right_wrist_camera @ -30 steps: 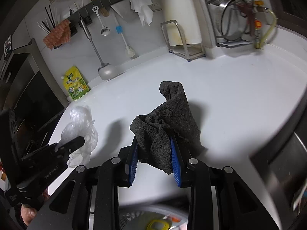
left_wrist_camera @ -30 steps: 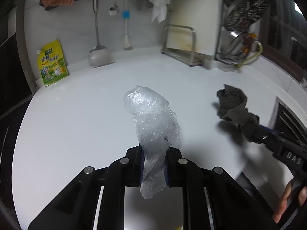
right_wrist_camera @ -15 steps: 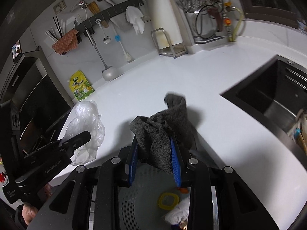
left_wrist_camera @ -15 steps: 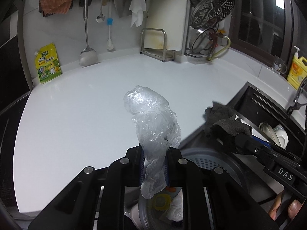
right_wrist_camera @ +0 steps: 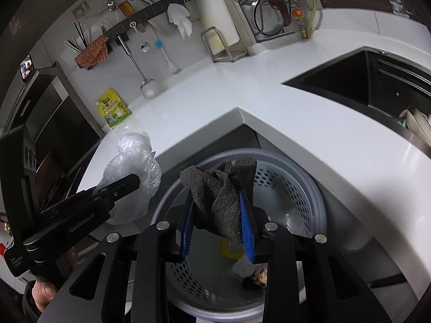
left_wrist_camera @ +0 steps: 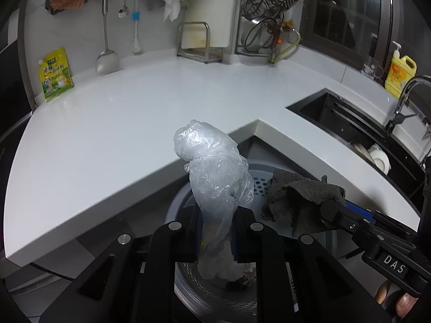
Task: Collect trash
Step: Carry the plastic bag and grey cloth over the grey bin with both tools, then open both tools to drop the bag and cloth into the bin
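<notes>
My left gripper (left_wrist_camera: 215, 231) is shut on a crumpled clear plastic bag (left_wrist_camera: 212, 169) and holds it above a round grey perforated trash bin (left_wrist_camera: 258, 183) below the counter edge. My right gripper (right_wrist_camera: 218, 220) is shut on a dark grey rag (right_wrist_camera: 218, 185) and holds it over the same bin (right_wrist_camera: 301, 188). The bin's bottom holds several scraps, among them a yellow ring (right_wrist_camera: 229, 250). The right gripper with the rag (left_wrist_camera: 299, 196) shows at the right of the left wrist view. The left gripper with the bag (right_wrist_camera: 132, 177) shows at the left of the right wrist view.
A white L-shaped counter (left_wrist_camera: 113, 134) wraps around the bin. A black sink (left_wrist_camera: 358, 126) with dishes is at the right. A yellow-green pouch (left_wrist_camera: 55, 74), hanging utensils (left_wrist_camera: 106, 53), a rack (left_wrist_camera: 199, 43) and a yellow soap bottle (left_wrist_camera: 400, 76) line the back.
Both grippers have pulled back off the counter with their loads and now hang over the bin, which has come fully into view below them.
</notes>
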A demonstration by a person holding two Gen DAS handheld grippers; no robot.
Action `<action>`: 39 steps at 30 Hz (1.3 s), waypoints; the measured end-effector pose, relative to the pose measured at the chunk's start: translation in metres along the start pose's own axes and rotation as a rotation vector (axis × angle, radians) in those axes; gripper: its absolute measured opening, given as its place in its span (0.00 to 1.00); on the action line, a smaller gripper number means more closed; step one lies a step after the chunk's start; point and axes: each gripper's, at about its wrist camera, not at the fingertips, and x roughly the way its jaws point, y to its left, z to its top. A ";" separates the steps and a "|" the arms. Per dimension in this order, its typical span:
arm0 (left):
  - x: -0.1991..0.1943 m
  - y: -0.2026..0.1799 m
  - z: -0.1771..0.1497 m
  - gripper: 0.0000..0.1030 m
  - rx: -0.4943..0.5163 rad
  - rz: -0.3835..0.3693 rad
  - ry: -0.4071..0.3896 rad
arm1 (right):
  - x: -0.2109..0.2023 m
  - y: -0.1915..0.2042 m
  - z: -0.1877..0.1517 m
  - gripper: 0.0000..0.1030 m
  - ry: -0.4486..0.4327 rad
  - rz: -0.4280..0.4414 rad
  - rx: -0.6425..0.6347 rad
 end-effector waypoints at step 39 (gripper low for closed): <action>0.046 -0.004 -0.033 0.19 0.017 0.002 0.158 | 0.026 -0.013 -0.027 0.29 0.104 -0.038 0.025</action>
